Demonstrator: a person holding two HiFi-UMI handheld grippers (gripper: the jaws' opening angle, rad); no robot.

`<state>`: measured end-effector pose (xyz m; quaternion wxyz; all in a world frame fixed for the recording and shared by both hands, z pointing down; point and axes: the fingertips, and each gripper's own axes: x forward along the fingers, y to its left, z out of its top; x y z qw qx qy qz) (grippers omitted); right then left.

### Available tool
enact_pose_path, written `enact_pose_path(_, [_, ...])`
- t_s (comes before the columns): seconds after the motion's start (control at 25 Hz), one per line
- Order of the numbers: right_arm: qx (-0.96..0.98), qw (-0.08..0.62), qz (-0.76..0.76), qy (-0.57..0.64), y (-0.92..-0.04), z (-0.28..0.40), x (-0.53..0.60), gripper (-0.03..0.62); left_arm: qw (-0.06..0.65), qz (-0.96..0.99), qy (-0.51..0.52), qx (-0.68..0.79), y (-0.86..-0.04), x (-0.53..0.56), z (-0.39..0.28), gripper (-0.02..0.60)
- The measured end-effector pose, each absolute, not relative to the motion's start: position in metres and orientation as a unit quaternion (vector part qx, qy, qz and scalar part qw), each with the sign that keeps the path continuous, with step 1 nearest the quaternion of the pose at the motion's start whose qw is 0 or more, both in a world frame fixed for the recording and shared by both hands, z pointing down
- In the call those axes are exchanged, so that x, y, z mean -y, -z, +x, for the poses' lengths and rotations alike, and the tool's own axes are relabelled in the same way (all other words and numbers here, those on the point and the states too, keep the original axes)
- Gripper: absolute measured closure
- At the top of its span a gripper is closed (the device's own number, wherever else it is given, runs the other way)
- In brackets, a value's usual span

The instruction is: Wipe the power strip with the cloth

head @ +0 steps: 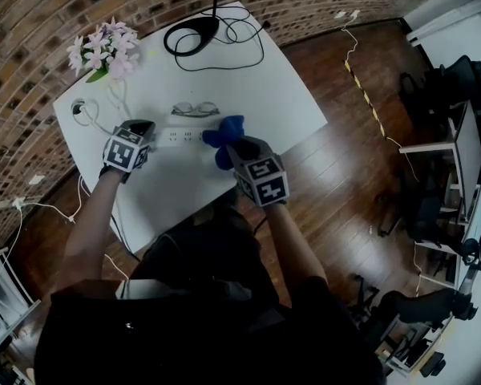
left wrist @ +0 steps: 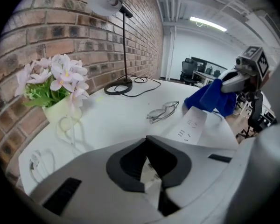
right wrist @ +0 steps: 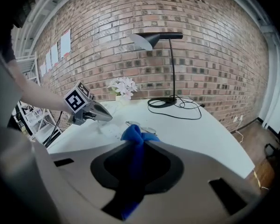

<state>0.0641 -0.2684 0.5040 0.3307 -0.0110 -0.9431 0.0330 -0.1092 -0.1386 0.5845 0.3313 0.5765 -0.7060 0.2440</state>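
Note:
A white power strip lies across the middle of the white table. My left gripper is shut, and its pointed tips rest on the strip's left end; in the left gripper view the strip runs out from between the jaws. My right gripper is shut on a bunched blue cloth. The cloth sits at the strip's right end. In the right gripper view the cloth hangs out between the jaws, with the left gripper just beyond on the strip.
A pair of glasses lies just behind the strip. A black lamp base with a looped cable stands at the back, and pink flowers in a pot stand at the back left. A white cable coils near the left edge.

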Motion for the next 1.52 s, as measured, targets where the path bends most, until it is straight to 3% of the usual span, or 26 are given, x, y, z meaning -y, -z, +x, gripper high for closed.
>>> enact_pose_path(0.28, [0.933, 0.356, -0.037, -0.035, -0.522, 0.046, 0.241, 0.537, 0.366, 0.558, -0.133, 0.733, -0.583, 0.126, -0.104, 0.574])
enact_pose_path(0.6, [0.921, 0.385, -0.030, -0.051, -0.535, 0.064, 0.220, 0.537, 0.355, 0.567, -0.128, 0.733, -0.582, 0.115, -0.082, 0.574])
enact_pose_path(0.84, [0.913, 0.404, -0.021, -0.058, -0.553, 0.091, 0.197, 0.537, 0.317, 0.580, -0.167, 0.732, -0.582, 0.111, -0.073, 0.574])
enact_pose_path(1.24, [0.905, 0.423, -0.048, 0.031, -0.565, 0.106, 0.141, 0.537, 0.291, 0.591, -0.223, 0.718, -0.587, 0.113, -0.063, 0.574])
enact_pose_path(1.32, [0.910, 0.408, -0.062, 0.049, -0.561, 0.110, 0.134, 0.537, 0.290, 0.586, -0.235, 0.719, -0.589, 0.112, -0.061, 0.574])
enact_pose_path(1.52, [0.930, 0.339, -0.135, -0.035, -0.525, 0.119, 0.110, 0.537, 0.270, 0.568, -0.294, 0.720, -0.584, 0.113, -0.049, 0.574])
